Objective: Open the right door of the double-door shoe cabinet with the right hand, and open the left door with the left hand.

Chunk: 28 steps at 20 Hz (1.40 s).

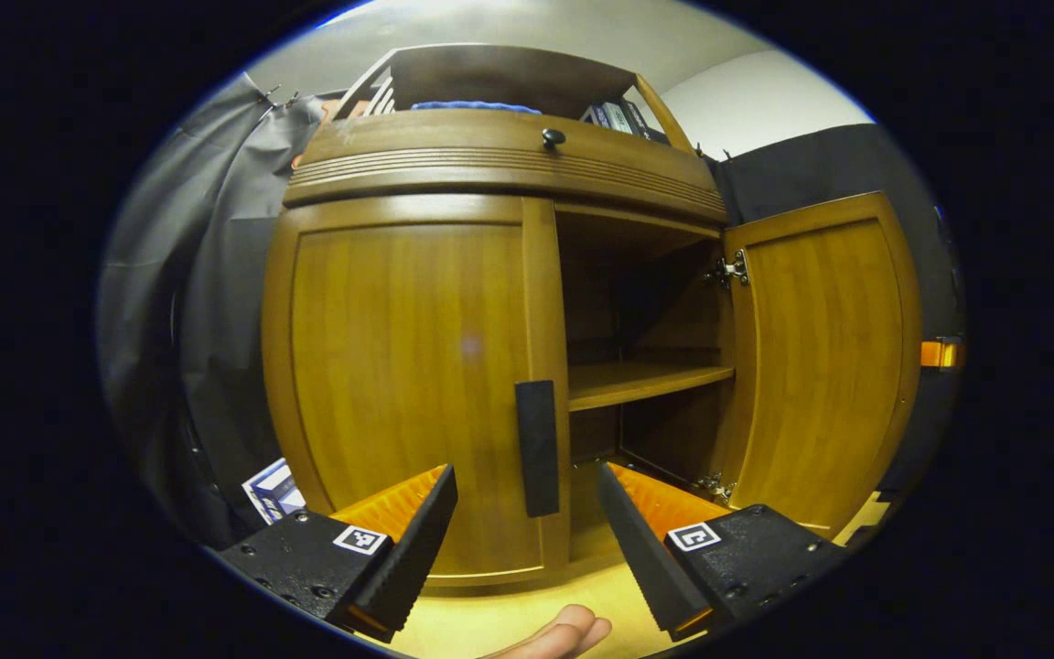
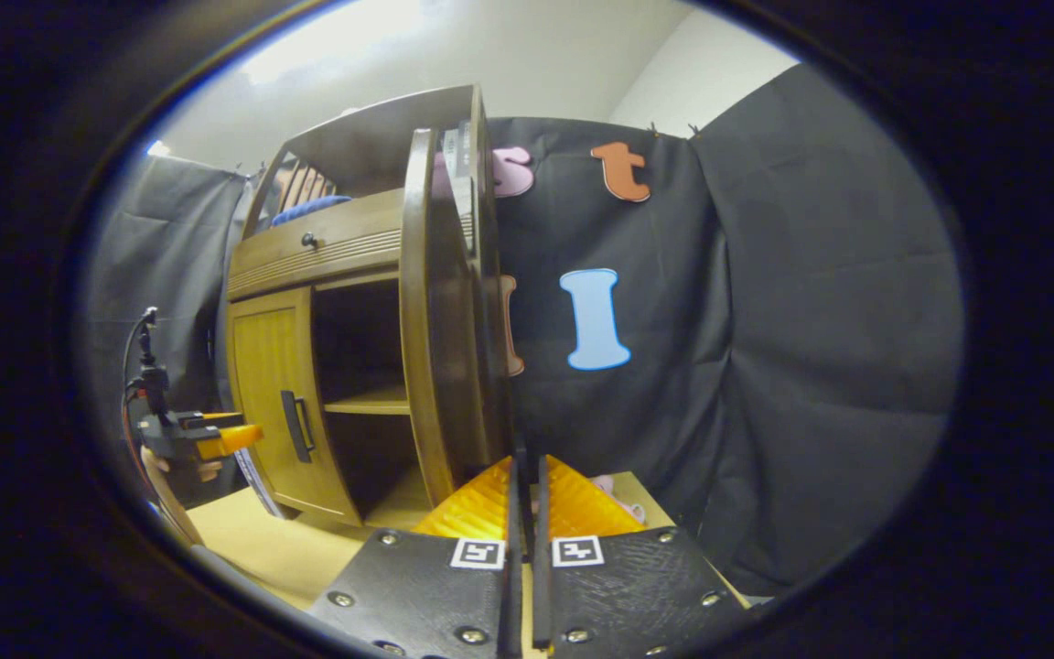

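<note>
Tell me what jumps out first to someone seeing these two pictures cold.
The wooden shoe cabinet dominates: its right door stands swung wide, baring a shelf inside, while the left door is closed. In the left gripper view, the left gripper hangs open, its fingers flanking the dark handle. In the right gripper view, the right gripper sits nearly closed at the open door's edge.

right door (image 2: 440, 311) swung open — jaws nearly closed
</note>
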Available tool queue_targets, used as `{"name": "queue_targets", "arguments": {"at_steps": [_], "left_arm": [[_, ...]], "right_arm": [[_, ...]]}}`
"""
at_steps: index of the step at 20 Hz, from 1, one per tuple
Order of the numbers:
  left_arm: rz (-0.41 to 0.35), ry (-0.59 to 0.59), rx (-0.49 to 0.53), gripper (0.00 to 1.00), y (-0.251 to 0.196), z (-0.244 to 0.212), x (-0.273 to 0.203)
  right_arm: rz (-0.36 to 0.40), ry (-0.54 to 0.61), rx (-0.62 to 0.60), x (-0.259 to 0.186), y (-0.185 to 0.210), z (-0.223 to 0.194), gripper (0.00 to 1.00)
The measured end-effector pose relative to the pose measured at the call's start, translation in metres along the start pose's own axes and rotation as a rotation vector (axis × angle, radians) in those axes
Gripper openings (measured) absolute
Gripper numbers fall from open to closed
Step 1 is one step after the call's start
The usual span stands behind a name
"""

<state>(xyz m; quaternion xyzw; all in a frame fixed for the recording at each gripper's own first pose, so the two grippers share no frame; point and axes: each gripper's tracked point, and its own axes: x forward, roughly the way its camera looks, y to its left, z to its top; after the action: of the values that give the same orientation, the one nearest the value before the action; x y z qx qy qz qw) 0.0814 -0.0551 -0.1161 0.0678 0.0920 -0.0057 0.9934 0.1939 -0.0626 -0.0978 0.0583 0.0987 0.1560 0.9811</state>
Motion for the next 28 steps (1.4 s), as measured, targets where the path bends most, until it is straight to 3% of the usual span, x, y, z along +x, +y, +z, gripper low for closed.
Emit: {"name": "queue_targets", "arguments": {"at_steps": [2, 4, 5, 7, 9, 11, 13, 16, 17, 19, 20, 22, 28], "left_arm": [[0.032, -0.016, 0.002, 0.99, 0.004, 0.004, 0.015], [0.042, -0.039, 0.007, 0.94, 0.005, 0.011, 0.027], [0.036, -0.046, 0.012, 1.0, 0.003, 0.014, 0.032], [0.028, -0.042, 0.023, 0.99, -0.001, 0.014, 0.041], [0.023, -0.014, 0.005, 0.98, -0.007, 0.008, 0.05], [0.021, -0.004, 0.007, 0.96, -0.011, 0.008, 0.063], [0.023, -0.021, 0.015, 0.92, -0.013, 0.011, 0.072], [0.033, -0.018, 0.024, 0.82, -0.01, 0.01, 0.088], [0.06, -0.001, 0.025, 0.77, -0.002, 0.004, 0.093], [0.075, 0.045, 0.014, 0.52, 0.001, -0.007, 0.088], [0.068, -0.004, 0.008, 0.39, 0.001, 0.004, 0.091], [0.059, 0.011, 0.008, 0.34, 0.002, -0.001, 0.093], [-0.019, 0.037, 0.018, 0.34, -0.004, 0.0, 0.069]], "right_arm": [[-0.089, -0.017, -0.029, -0.014, -0.018, 0.006, 0.26], [-0.124, -0.067, 0.002, -0.036, -0.029, 0.022, 0.26], [-0.112, -0.096, 0.025, -0.047, -0.027, 0.032, 0.26], [-0.144, -0.119, 0.04, -0.066, -0.035, 0.039, 0.29], [-0.183, -0.128, 0.029, -0.084, -0.041, 0.042, 0.42], [-0.226, -0.145, 0.039, -0.1, -0.039, 0.051, 0.72], [-0.241, -0.174, 0.058, -0.114, -0.025, 0.062, 0.75], [-0.214, -0.189, 0.033, -0.134, 0.01, 0.071, 0.96], [-0.207, -0.194, 0.008, -0.138, 0.021, 0.076, 1.0], [-0.177, -0.21, -0.057, -0.146, 0.046, 0.088, 1.0], [-0.161, -0.213, -0.08, -0.147, 0.059, 0.089, 1.0], [-0.139, -0.204, -0.087, -0.143, 0.075, 0.09, 0.96], [-0.139, -0.173, -0.047, -0.134, 0.091, 0.076, 1.0]]}}
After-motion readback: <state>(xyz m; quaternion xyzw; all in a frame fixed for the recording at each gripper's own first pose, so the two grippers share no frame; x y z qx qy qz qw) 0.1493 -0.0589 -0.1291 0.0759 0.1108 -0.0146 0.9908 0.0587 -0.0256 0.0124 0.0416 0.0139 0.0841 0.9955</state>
